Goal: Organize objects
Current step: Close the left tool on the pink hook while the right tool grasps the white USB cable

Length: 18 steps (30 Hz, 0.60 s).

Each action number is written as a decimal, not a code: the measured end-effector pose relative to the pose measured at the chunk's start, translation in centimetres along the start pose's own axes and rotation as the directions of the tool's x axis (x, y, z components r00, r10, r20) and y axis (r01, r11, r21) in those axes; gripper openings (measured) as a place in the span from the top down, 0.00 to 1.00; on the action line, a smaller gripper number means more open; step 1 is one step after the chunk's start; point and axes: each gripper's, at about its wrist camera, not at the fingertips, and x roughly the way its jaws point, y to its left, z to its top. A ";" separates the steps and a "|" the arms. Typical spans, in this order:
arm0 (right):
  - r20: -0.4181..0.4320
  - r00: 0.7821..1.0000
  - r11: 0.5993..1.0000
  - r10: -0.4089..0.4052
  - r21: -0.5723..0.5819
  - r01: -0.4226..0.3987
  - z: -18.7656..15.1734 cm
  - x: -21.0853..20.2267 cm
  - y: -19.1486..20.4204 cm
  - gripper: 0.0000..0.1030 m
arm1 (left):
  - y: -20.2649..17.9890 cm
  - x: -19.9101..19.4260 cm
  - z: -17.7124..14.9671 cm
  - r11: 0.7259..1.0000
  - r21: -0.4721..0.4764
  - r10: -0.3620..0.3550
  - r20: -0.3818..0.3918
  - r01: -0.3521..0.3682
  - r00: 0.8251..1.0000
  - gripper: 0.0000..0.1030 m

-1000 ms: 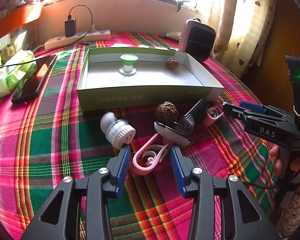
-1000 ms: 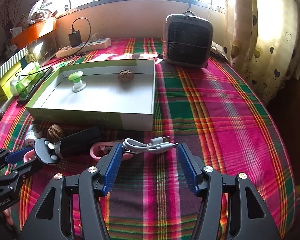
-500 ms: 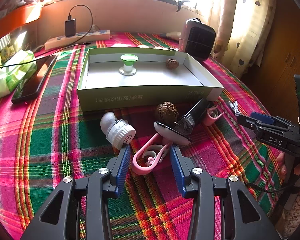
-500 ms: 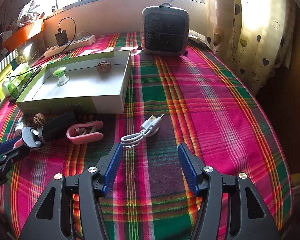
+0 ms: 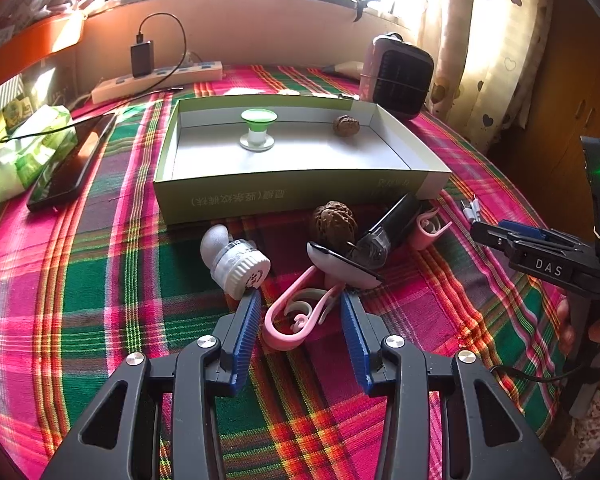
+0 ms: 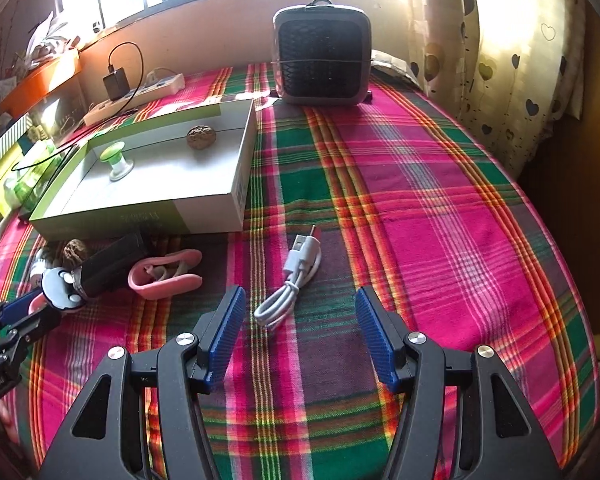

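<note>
My left gripper [image 5: 300, 306] is open low over the plaid cloth, with a pink clip [image 5: 296, 320] lying between its blue pads. Just beyond it sit a white capped bottle [image 5: 240, 264], a walnut [image 5: 335, 222], a black device [image 5: 392, 220] and a second pink clip [image 5: 428, 228]. Behind them a green-and-white box [image 5: 300, 192] holds a green-topped spool [image 5: 257, 128] and another walnut [image 5: 346, 125]. My right gripper [image 6: 300, 296] is open. A white USB cable [image 6: 292, 280] lies on the cloth just ahead of its fingertips.
A small grey heater [image 6: 322, 56] stands at the back of the table. A power strip [image 5: 156, 82] with a charger lies by the wall. A phone [image 5: 72, 164] and a tissue pack [image 5: 28, 152] lie to the left. A curtain [image 6: 500, 60] hangs on the right.
My right gripper has drawn back to the right, away from the pile. The white cable now lies lengthwise instead of crosswise before its tips. The left gripper has stayed put.
</note>
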 end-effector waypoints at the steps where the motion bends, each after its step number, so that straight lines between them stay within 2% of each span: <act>1: -0.001 1.000 1.000 0.004 0.001 -0.004 0.2 0.2 0.0 0.43 | -0.1 0.1 0.0 1.000 0.004 0.004 -0.001 -0.004 1.000 0.62; 15: 0.011 0.999 1.000 -0.030 -0.003 0.030 0.9 1.3 -0.4 0.44 | -1.0 0.7 0.4 0.998 0.038 0.046 -0.005 -0.045 0.999 0.62; 18: 0.013 0.999 0.999 -0.040 0.004 0.040 0.9 1.2 -0.6 0.50 | -1.1 0.7 0.4 0.998 0.035 0.051 -0.004 -0.050 0.999 0.62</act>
